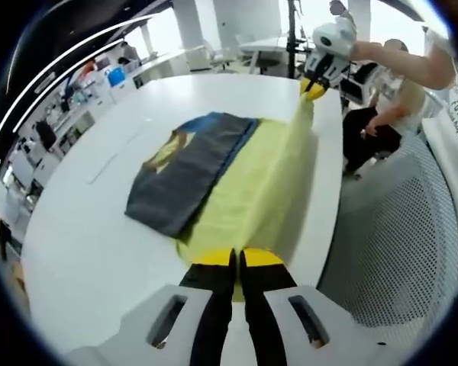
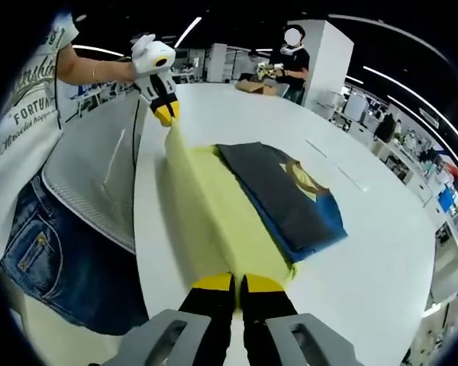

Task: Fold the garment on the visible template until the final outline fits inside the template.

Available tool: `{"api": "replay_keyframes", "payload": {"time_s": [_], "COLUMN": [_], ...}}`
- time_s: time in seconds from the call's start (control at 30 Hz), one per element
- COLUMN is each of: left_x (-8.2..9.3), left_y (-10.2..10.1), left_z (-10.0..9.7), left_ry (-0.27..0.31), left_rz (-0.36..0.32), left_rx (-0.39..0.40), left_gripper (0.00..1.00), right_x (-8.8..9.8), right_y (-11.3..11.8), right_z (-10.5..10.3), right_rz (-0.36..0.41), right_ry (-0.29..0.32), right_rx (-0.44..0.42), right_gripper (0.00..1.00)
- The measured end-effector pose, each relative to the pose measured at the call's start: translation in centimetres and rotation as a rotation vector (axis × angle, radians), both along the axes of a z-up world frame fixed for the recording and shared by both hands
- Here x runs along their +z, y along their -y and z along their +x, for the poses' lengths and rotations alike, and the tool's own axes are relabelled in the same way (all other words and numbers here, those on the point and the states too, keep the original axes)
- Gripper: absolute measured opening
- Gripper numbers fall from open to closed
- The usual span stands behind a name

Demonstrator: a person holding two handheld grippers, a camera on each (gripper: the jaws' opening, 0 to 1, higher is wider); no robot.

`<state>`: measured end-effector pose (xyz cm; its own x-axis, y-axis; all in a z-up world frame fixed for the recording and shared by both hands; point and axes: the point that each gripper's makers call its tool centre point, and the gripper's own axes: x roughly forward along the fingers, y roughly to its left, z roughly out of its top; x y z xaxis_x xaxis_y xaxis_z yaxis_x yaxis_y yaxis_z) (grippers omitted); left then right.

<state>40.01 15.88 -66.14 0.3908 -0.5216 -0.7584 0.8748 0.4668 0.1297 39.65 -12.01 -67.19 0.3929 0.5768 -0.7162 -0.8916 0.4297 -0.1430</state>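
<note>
A: In the left gripper view, where does the garment lie?

B: On the white worktop, flat for the most part. A dark grey and blue folded portion lies on top of the yellow cloth. The left hand-held gripper has its jaws pressed together on the near yellow edge. At the far end the right hand-held gripper pinches the other end of that same edge, lifted clear of the worktop.

A: And how does it behave?

B: I judge it light and limp. The yellow edge hangs in a soft ridge between the 2 grips, so it sags wherever it is unsupported.

A: Now the right gripper view?

B: Same garment, seen from the opposite end. The right hand-held gripper is clamped on the near yellow edge, and the left hand-held gripper holds the far end raised. The worktop looks smooth, so the cloth may slide.

A: Where to hold it?

B: At the edge's 2 ends, as now, keeping it taut so the fold lands straight. I can't make out any template outline.
</note>
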Motion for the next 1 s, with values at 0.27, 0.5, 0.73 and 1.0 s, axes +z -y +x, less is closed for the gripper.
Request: {"api": "replay_keyframes", "payload": {"time_s": [0.27,0.5,0.73,1.0], "left_x": [1.4,1.8,2.4,3.3], "left_y": [0.0,-0.1,-0.3,-0.4], "left_z": [2.2,4.2,6.0,7.9], "left_ry": [0.063,0.126,0.164,0.200], "left_rz": [-0.030,0.010,0.022,0.007], "left_rx": [0.031,0.031,0.032,0.057], "left_gripper": [0.00,0.00,0.00,0.00], "right_x": [1.2,1.7,2.4,3.0], "right_y": [0.1,0.0,0.0,-0.1], "right_z": [2.2,4.1,6.3,8.0], "right_rz": [-0.023,-0.038,-0.053,-0.064], "right_ry": [0.067,0.112,0.153,0.192], "right_rx": [-0.010,-0.016,-0.031,-0.055], "right_gripper": [0.00,0.00,0.00,0.00]}}
